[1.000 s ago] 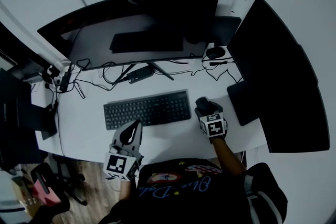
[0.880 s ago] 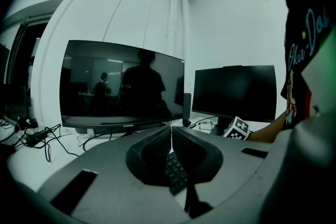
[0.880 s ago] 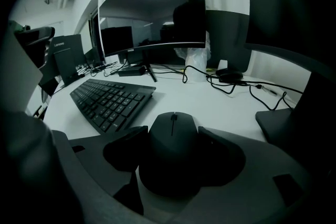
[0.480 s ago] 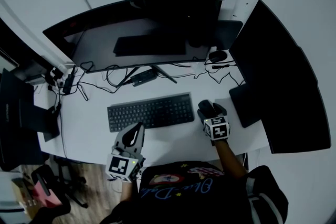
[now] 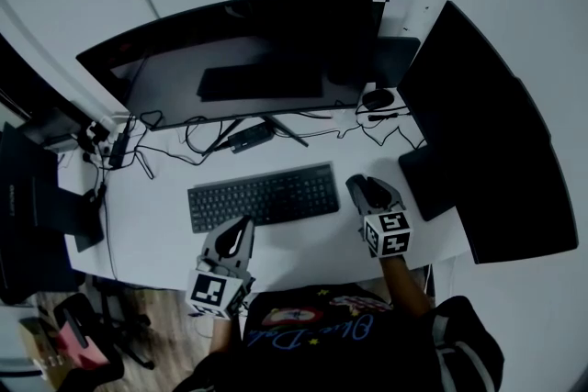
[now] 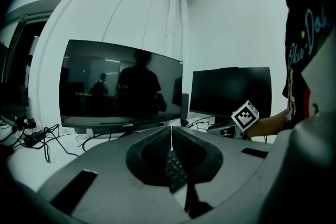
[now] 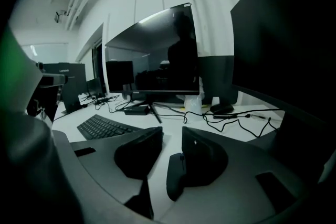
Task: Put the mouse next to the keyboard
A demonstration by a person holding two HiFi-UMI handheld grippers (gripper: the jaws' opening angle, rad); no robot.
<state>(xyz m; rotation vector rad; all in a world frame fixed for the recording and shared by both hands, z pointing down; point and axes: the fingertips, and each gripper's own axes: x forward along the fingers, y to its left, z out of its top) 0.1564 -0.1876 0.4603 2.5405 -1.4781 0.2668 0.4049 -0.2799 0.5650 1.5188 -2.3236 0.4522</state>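
Note:
The black keyboard (image 5: 262, 196) lies mid-desk, below the curved monitor. My right gripper (image 5: 361, 185) hovers just off the keyboard's right end. In the right gripper view my right gripper (image 7: 172, 134) has its jaws apart with nothing between them; they have just been closing. Below them a dark mouse (image 7: 176, 178) lies on the white desk, partly under the right jaw, with the keyboard (image 7: 102, 126) to its left. The head view hides the mouse under the gripper. My left gripper (image 5: 237, 225) rests at the keyboard's near edge, and in its own view it (image 6: 171, 131) is shut and empty.
A curved monitor (image 5: 239, 50) stands at the back and a second dark screen (image 5: 487, 133) fills the right side. Cables and a power brick (image 5: 246, 131) lie behind the keyboard. A small black device with a cable (image 5: 377, 96) sits at the back right. The desk's front edge (image 5: 303, 275) is close.
My right gripper has lifted off the desk, leaving the mouse there, and its jaws have narrowed. The left gripper has not moved.

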